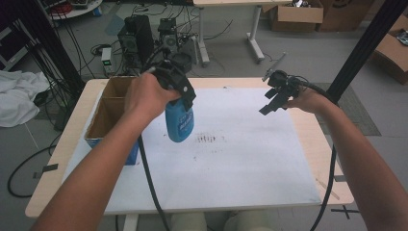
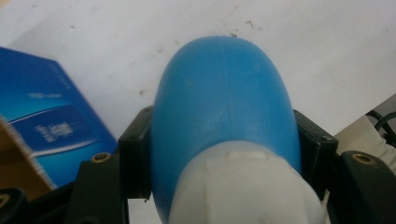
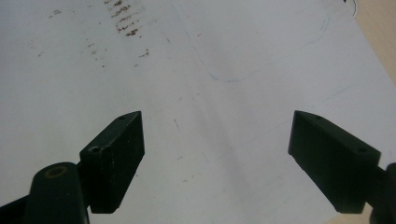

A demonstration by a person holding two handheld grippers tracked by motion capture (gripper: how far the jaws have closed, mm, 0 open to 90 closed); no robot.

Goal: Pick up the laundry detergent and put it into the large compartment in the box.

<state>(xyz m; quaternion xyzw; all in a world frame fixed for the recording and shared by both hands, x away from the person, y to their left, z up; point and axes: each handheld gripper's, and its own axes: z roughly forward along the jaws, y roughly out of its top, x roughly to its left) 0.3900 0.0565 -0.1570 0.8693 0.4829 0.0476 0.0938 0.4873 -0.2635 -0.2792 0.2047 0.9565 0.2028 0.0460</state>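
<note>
My left gripper clamps a rounded blue plastic bottle between its jaws; my right gripper hangs wide apart, nothing between.

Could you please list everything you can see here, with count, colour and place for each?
bottle: one, blue with a white cap end, hanging over the sheet in the left gripper
cardboard box: one, brown inside, blue outside, open, at the table's left edge
sheet: one, white, smudged, covering most of the table
table: one, light wood
left gripper: one, black, shut on the bottle
right gripper: one, black, open above the sheet's far right, fingers wide apart
forearms: two, coming in from the bottom
</note>
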